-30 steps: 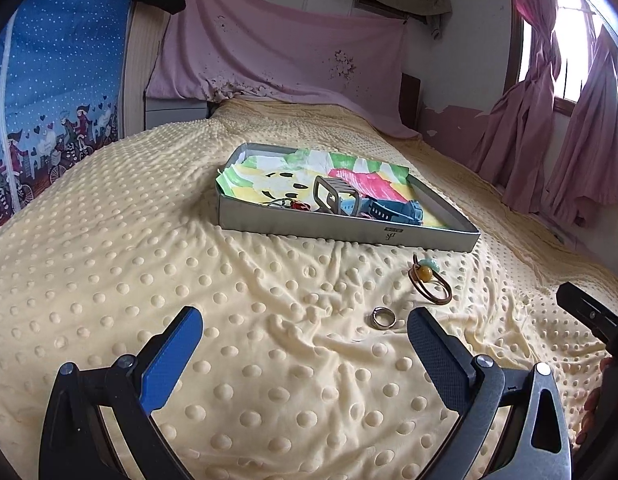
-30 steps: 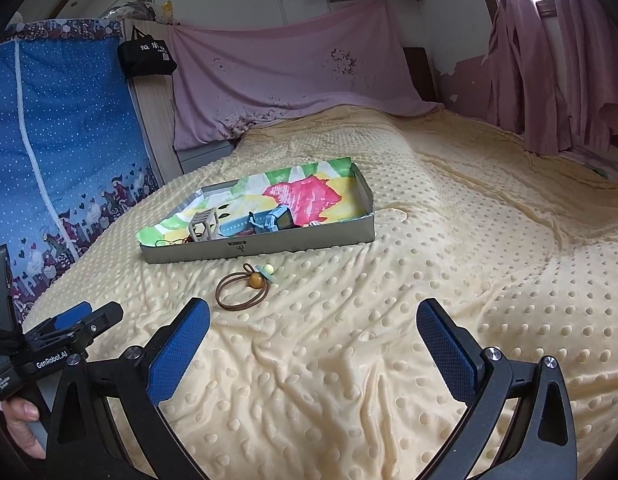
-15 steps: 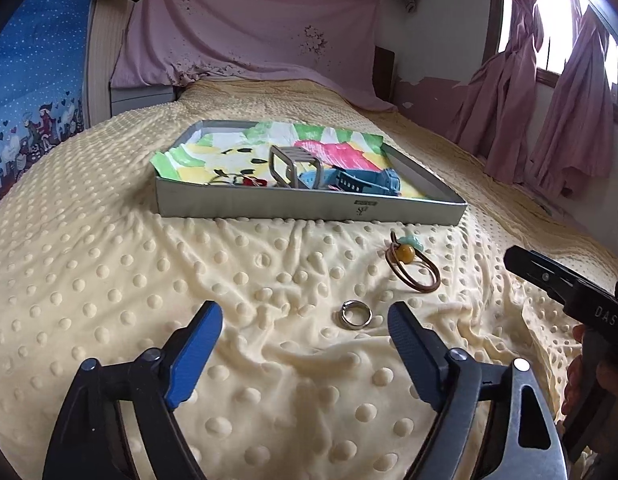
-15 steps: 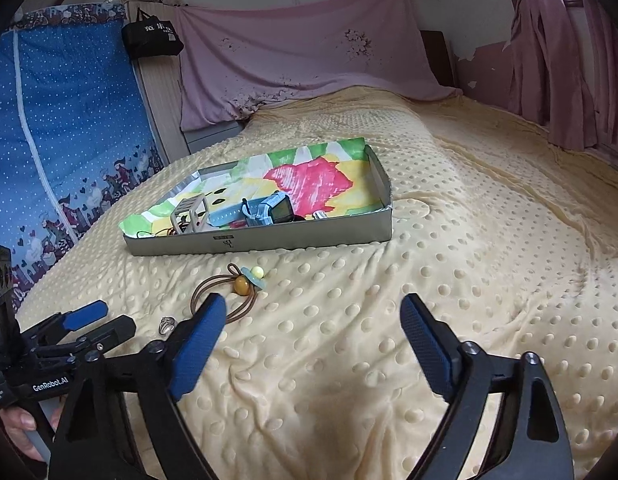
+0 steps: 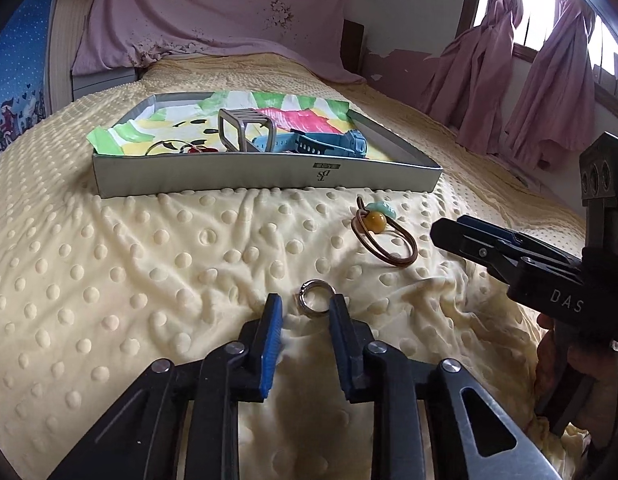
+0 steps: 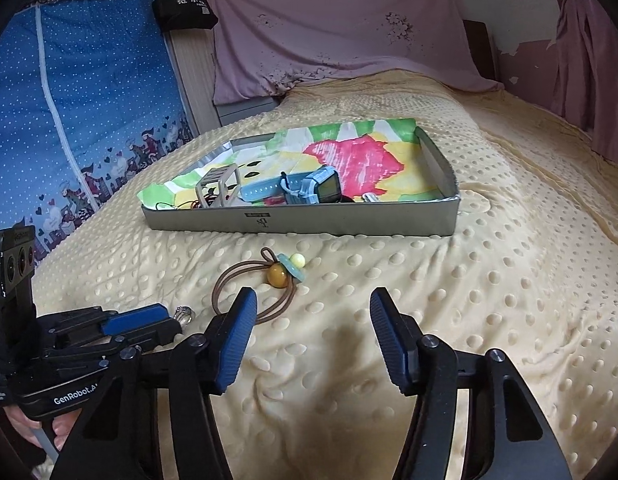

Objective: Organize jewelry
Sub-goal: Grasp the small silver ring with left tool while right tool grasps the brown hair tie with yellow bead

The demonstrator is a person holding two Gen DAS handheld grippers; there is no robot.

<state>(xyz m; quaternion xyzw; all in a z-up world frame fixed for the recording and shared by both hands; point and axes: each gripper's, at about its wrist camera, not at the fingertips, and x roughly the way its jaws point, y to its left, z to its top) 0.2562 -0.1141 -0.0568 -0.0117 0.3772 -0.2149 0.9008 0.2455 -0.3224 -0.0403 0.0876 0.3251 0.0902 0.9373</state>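
Observation:
A small silver ring (image 5: pixel 317 298) lies on the yellow dotted blanket. My left gripper (image 5: pixel 305 306) is low around it, its fingers narrowed but still open, with the right pad at the ring and a small gap on the left. A brown hair tie with an amber bead (image 5: pixel 376 221) lies just beyond, in front of the grey tray (image 5: pixel 265 178). My right gripper (image 6: pixel 309 312) hovers open over bare blanket, its left finger beside the hair tie (image 6: pixel 277 276). The ring (image 6: pixel 183 314) peeks past the left gripper (image 6: pixel 165 322) in the right wrist view.
The tray (image 6: pixel 309 222) is lined with bright painted paper and holds a blue watch (image 6: pixel 313 188), a tan strap frame (image 6: pixel 219 184) and small red pieces. Pink curtains (image 5: pixel 549 92) hang at the right, and a blue wardrobe (image 6: pixel 69 100) stands at the left.
My left gripper has dropped forward to the ring and narrowed its fingers around it. My right gripper has moved forward and lower toward the hair tie, its fingers somewhat closer together.

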